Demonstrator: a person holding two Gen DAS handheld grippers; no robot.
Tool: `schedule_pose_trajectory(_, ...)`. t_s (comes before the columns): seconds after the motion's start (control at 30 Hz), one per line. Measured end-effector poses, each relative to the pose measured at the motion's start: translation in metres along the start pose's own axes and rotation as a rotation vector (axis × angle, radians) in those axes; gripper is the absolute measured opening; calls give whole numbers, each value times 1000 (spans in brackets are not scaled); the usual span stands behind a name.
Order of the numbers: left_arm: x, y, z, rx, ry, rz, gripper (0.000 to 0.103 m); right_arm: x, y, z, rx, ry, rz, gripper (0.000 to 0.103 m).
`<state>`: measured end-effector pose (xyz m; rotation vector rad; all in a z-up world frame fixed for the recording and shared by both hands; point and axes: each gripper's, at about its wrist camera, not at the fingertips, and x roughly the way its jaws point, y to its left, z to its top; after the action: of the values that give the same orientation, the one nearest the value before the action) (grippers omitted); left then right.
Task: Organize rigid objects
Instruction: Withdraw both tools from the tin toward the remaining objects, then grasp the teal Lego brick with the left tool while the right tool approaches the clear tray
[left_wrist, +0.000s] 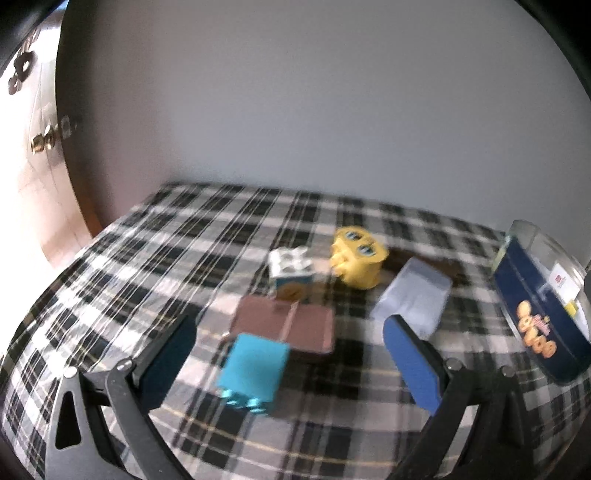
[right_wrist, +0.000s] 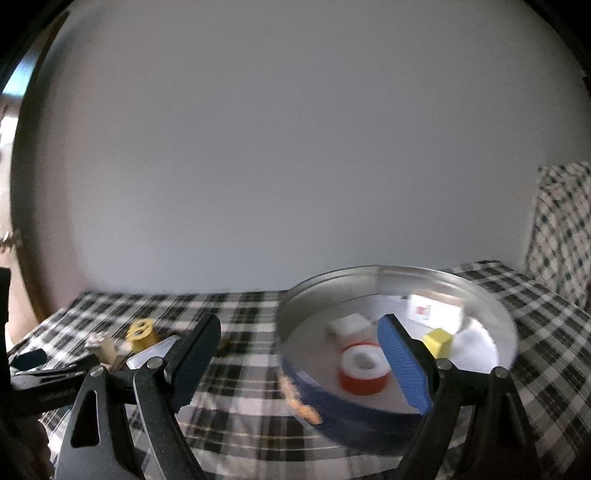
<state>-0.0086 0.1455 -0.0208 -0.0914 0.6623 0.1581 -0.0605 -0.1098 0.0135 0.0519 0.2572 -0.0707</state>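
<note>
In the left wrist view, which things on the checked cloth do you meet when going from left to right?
Turquoise block → brown flat box → yellow toy → pale blue tray → round blue tin.

Tabletop (left_wrist: 122, 258), 9 to 11 o'clock of the cluster: bare checked cloth, free passage.
Centre cluster: teal block (left_wrist: 253, 369) touching brown box (left_wrist: 284, 326); patterned cube (left_wrist: 290, 271) and yellow toy (left_wrist: 358, 258) just behind.
2 o'clock: clear lid (left_wrist: 413, 295).
3 o'clock: round tin (right_wrist: 491, 310), its wall blocks low passage.
Tin interior: red-white roll (right_wrist: 364, 373), yellow cube (right_wrist: 437, 341), white block (right_wrist: 347, 325); bare floor at 4 o'clock.
</note>
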Motion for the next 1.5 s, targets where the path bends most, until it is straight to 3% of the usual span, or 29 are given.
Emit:
schedule_pose_trajectory(0.13,8,16,-3,-8,56,29,101,4,23,-2,-28,32,62,88)
schedule_pose_trajectory(0.33,20,28,-8,0,142,-3,100,20,52,-5,-31,150,141,89)
schedule_pose_trajectory(0.5,35,42,-12,-46,225,-33,86,44,73,-11,-62,260,203,88)
schedule_pose_trajectory(0.63,32,48,-13,-60,214,-60,85,58,84,-18,-71,359,265,88)
schedule_pose_trajectory(0.7,32,46,-13,-49,211,-66,77,58,86,-20,-64,364,292,88)
schedule_pose_trajectory(0.77,30,46,-13,-45,200,-93,52,58,89,-20,-73,367,303,88)
schedule_pose_trajectory(0.87,31,47,-11,-48,198,-113,33,65,91,-20,-78,382,306,88)
schedule_pose_trajectory(0.97,30,54,-10,-82,192,-140,31,75,93,-20,-125,408,337,89)
schedule_pose_trajectory(1.23,17,62,-4,-110,98,-129,31,109,122,-26,-454,451,383,88)
schedule_pose_trajectory(1.5,16,68,-1,-154,81,-166,31,147,126,-22,-456,527,477,89)
